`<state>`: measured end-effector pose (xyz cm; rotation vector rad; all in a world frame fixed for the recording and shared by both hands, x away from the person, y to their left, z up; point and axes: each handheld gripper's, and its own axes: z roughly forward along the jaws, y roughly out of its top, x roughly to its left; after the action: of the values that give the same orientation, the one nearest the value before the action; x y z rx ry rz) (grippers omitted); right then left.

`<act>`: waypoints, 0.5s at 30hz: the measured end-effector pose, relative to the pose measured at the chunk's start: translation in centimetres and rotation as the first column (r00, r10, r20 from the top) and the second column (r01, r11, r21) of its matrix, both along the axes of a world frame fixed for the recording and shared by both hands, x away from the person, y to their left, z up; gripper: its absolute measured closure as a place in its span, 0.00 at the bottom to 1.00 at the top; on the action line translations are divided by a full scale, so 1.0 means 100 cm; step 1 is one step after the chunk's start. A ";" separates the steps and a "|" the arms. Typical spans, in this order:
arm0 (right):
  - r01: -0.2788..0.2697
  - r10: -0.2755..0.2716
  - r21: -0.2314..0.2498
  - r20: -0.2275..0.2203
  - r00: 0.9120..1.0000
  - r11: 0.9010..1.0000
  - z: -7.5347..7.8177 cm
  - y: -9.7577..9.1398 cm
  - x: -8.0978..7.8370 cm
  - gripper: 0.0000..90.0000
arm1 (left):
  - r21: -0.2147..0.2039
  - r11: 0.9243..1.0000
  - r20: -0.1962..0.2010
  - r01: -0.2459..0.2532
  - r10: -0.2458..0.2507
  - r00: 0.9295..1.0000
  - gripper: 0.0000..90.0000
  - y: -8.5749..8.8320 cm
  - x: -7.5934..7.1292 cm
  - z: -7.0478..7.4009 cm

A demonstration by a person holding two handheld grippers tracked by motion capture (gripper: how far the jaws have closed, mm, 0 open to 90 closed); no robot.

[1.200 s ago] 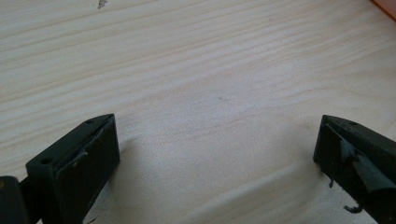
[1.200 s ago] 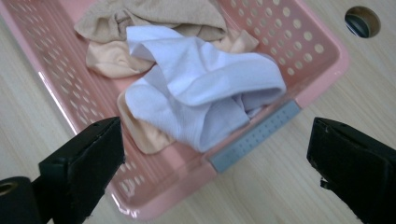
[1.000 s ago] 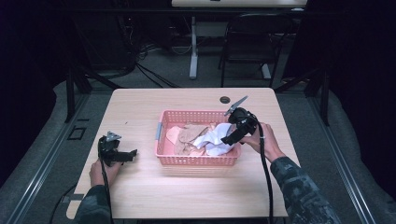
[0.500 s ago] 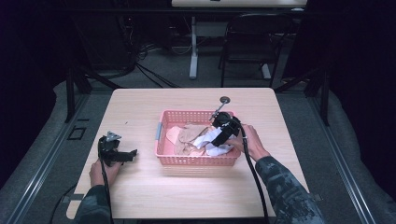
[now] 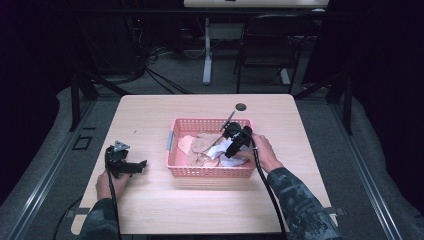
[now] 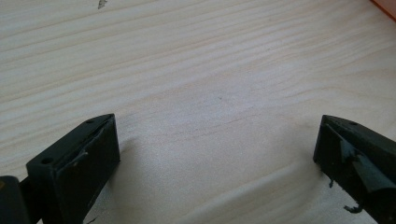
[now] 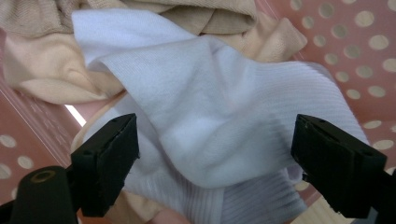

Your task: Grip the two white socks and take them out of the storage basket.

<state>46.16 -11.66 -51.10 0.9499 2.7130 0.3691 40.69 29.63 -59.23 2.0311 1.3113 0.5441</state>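
In the high view, a pink basket sits in the middle of the frame on a pale wooden table, and the right gripper reaches into its right half, over a heap of socks. A white sock lies at the right of that heap, with beige socks to its left. In the right gripper view the white sock spreads across the centre of the frame, between the two black jaws, which stand wide apart at lower left and lower right; they have just been closing a little and then opening slightly, and the pads do not press on the cloth. The beige socks lie along the top and left there, and the basket's dotted wall shows at upper right. At the lower left of the high view the left gripper rests near the table's left edge, well apart from the basket. In the left gripper view its jaws stand wide open over bare wood with nothing between them.
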 end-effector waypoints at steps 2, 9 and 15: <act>0.001 0.000 -0.032 0.004 1.000 0.999 -0.001 0.001 0.001 0.25 | 0.000 1.000 0.001 0.000 0.000 1.000 0.00 0.000 0.000 0.000; 0.042 -0.041 -0.076 0.015 0.999 0.996 -0.005 0.001 0.003 0.54 | 0.000 1.000 0.001 0.001 -0.001 1.000 0.00 0.000 0.000 0.000; 0.058 -0.057 -0.052 0.010 0.998 0.997 -0.004 -0.002 0.004 0.80 | 0.000 1.000 0.001 0.001 -0.001 1.000 0.00 0.000 0.000 0.000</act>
<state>46.52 -11.91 -51.51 1.0072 2.6675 0.2889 40.70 29.63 -59.24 2.0308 1.3099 0.5450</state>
